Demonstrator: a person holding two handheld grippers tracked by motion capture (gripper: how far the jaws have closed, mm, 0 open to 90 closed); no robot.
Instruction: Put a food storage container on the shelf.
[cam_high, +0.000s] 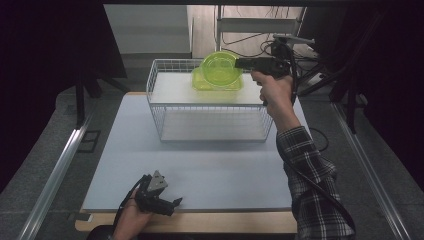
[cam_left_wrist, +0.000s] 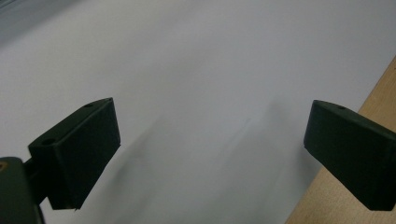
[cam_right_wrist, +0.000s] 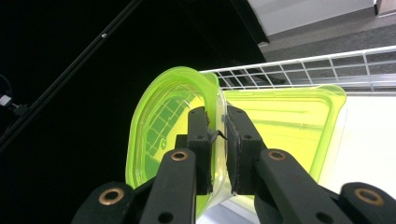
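While the right gripper (cam_right_wrist: 218, 140) pinches the rim of a round green bowl (cam_high: 218, 67), that bowl tilts above a square green container (cam_right_wrist: 285, 126), apparently on the wire rack's (cam_high: 165, 102) upper shelf. Left gripper (cam_left_wrist: 210, 144) idles wide open, holding nothing, low over the white table (cam_high: 210, 170).

The right gripper (cam_right_wrist: 218, 140), raised at the end of an outstretched arm, has its jaws clamped close together. The left gripper (cam_high: 176, 202) rests near the table's (cam_high: 225, 170) front edge, jaws wide apart.
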